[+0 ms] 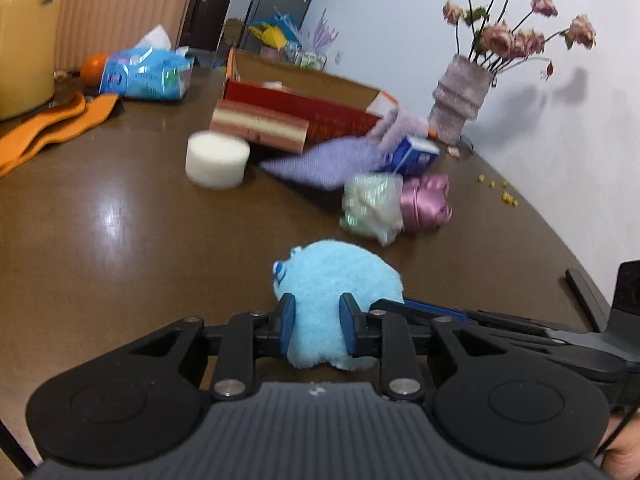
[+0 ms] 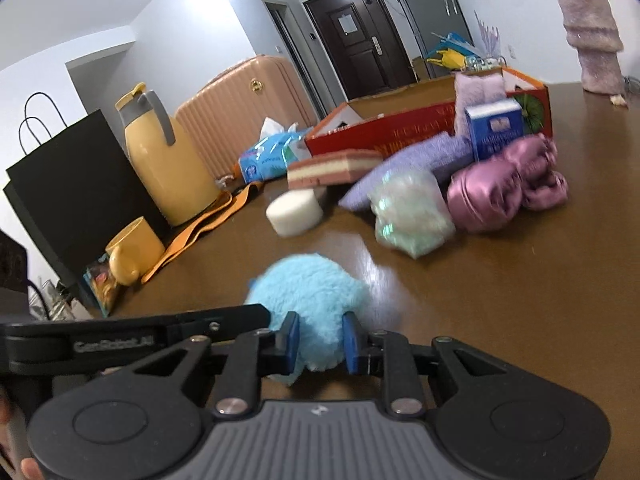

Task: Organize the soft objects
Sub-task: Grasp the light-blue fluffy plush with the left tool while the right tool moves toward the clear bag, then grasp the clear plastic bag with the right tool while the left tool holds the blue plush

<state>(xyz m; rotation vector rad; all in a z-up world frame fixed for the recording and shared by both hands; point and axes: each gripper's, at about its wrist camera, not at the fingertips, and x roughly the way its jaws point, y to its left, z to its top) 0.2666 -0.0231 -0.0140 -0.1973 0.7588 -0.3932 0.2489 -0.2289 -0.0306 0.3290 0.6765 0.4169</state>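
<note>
Left claw (image 1: 316, 326) and right claw (image 2: 319, 342) both pinch the blue plush toy (image 1: 340, 276) — one each side — above the brown tabletop (image 1: 140, 240); white sponge (image 1: 217, 159) lies beyond.

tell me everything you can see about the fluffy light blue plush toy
The fluffy light blue plush toy is a round, soft ball of long pale fur with a small darker blue and white face patch on one side. It sits low over the glossy brown table, squeezed from two sides: the left tool and the right tool are each shut on it, blue pads sunk into the fur.
</note>
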